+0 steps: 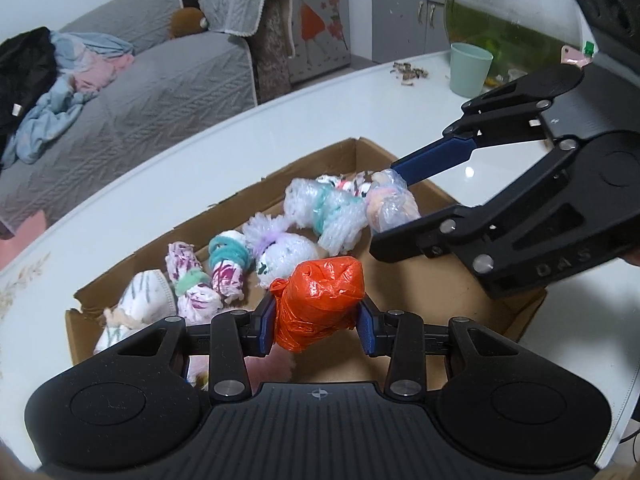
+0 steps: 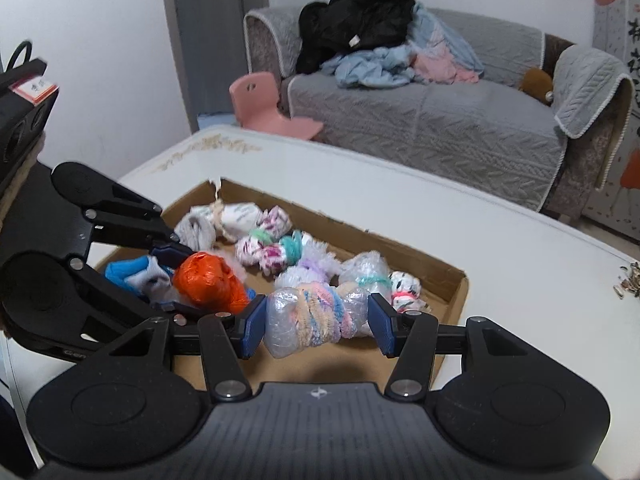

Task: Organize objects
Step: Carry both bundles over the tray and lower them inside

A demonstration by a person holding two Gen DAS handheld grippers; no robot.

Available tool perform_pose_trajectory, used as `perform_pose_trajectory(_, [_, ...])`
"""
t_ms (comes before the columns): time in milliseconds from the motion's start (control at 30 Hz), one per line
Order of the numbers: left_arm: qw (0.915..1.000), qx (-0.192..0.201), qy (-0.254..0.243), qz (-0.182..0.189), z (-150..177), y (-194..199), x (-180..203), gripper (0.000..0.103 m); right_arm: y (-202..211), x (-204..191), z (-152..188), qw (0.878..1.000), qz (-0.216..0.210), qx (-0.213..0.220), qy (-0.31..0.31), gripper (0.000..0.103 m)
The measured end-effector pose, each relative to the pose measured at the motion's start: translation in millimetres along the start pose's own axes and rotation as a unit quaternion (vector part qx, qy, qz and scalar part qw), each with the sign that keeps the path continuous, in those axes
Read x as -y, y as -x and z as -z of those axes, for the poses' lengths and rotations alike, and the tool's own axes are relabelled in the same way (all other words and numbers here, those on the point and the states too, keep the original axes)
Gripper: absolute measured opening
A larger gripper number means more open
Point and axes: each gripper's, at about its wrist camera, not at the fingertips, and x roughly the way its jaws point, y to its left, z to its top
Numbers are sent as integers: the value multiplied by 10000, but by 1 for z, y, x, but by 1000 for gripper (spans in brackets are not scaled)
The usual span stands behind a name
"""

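Both wide-angle views are evenly and fairly brightly lit by soft indoor light, with a small white glare spot on the glossy bench (image 1: 472, 170) and only faint shadows inside the cardboard box (image 2: 436, 268). Straight edges bow strongly outward and the corners darken. Focus is mostly sharp, softening slightly toward the rims.

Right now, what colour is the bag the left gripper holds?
Orange bag, clearest in the left wrist view.

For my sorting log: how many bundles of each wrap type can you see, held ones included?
Orange plastic: 1
Clear plastic: 3
Patterned white cloth: 4
Blue cloth: 1
Total: 9, perhaps more hidden.
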Motion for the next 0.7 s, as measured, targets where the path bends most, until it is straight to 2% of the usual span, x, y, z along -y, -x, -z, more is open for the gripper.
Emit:
perform_pose_trajectory(400, [9996,-253,-67,-121,5,-24,-3,46,-19,5,5,9987,-102,-491,86,50])
perform_pose_trajectory(700, [9990,-411,-49,-159,8,-35,-5,46,-40,1,1,9963,-120,-812,-260,50])
